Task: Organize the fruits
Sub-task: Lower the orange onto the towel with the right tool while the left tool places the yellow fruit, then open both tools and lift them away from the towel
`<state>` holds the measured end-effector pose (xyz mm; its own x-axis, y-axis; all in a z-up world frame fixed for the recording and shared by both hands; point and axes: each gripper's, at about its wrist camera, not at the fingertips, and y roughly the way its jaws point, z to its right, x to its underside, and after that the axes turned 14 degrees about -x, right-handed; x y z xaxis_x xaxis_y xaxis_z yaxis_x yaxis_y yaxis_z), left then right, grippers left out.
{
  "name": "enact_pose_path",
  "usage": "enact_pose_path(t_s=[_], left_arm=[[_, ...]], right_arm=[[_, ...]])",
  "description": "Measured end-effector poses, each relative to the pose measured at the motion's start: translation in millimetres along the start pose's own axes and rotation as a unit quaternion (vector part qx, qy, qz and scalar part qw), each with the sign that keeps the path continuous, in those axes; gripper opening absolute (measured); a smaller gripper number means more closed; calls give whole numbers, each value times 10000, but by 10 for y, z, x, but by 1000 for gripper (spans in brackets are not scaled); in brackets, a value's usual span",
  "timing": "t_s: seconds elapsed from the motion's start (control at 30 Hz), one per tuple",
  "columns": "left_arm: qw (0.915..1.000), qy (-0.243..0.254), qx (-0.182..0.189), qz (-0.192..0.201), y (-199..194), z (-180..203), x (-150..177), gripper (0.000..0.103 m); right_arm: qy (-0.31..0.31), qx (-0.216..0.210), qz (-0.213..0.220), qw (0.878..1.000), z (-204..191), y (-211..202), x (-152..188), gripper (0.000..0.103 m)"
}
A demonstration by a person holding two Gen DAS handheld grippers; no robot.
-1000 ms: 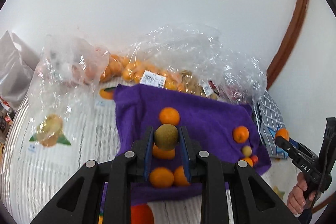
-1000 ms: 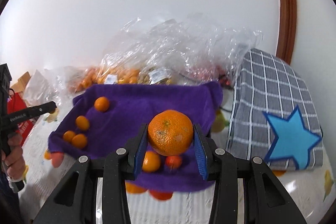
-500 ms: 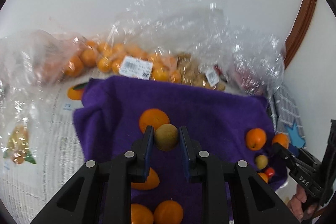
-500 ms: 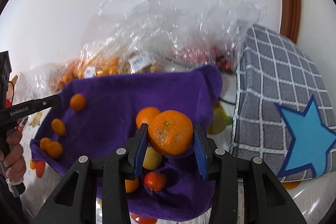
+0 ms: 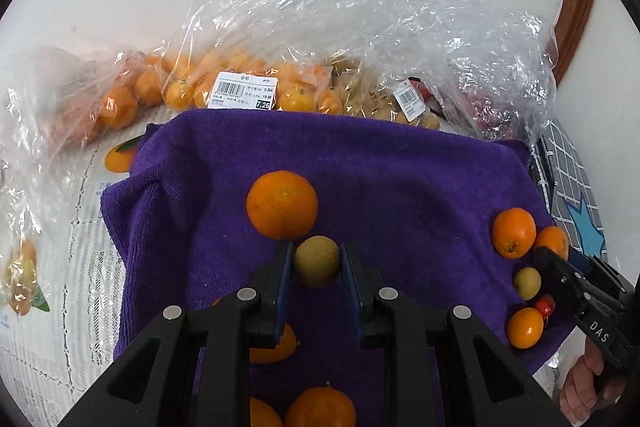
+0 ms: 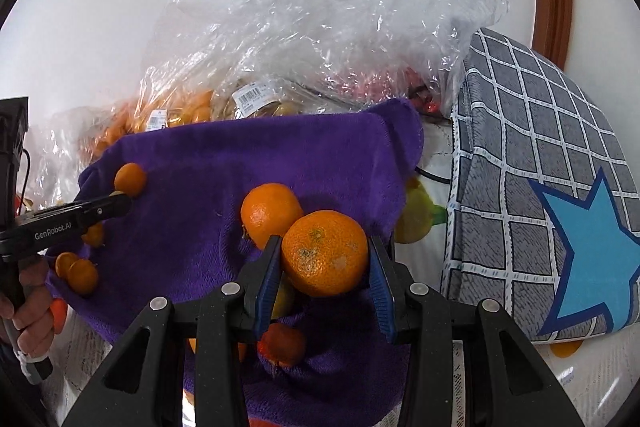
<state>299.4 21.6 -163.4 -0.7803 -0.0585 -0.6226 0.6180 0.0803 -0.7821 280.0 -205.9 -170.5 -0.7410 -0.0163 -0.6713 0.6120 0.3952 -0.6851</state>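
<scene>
My left gripper (image 5: 317,261) is shut on a small round yellow-brown fruit (image 5: 317,261), held just over the purple towel (image 5: 400,187) and right in front of a loose orange (image 5: 282,205). Several more oranges lie on the towel near my fingers (image 5: 320,407) and at its right edge (image 5: 513,233), beside a second yellow-brown fruit (image 5: 527,283) and a small red one (image 5: 545,303). My right gripper (image 6: 324,255) is shut on a large orange (image 6: 324,253), low over the towel (image 6: 240,155) next to another orange (image 6: 270,213). The left gripper (image 6: 116,203) shows at the towel's left edge.
Clear plastic bags (image 5: 304,39) of oranges (image 5: 180,87) and other fruit are heaped behind the towel against the white wall. A grey checked cushion with a blue star (image 6: 560,187) lies right of the towel. A fruit-printed white cloth (image 5: 60,247) covers the table.
Both grippers have come down and forward over the towel, each still holding its fruit. The oranges on the towel now look larger and closer.
</scene>
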Motion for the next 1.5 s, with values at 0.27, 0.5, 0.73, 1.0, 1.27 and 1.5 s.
enact_pose_path(t_s=[0.27, 0.5, 0.73, 1.0, 1.27, 1.5], left_arm=[[9999, 95, -118, 64, -6, 52, 24, 23], [9997, 194, -154, 24, 18, 122, 27, 23], [9997, 197, -157, -70, 31, 89, 7, 26], [9999, 21, 24, -127, 1, -5, -36, 33], [9999, -57, 92, -68, -124, -23, -58, 41], [9998, -53, 62, 176, -534, -23, -74, 43]], right_arm=[[-88, 51, -8, 9999, -24, 19, 7, 42], [-128, 78, -1, 9999, -37, 25, 8, 42], [-141, 64, -3, 9999, -33, 1, 15, 44], [-179, 63, 158, 9997, -80, -79, 39, 52], [-206, 81, 306, 9993, -156, -162, 24, 57], [-266, 159, 351, 9989, -394, -375, -56, 57]])
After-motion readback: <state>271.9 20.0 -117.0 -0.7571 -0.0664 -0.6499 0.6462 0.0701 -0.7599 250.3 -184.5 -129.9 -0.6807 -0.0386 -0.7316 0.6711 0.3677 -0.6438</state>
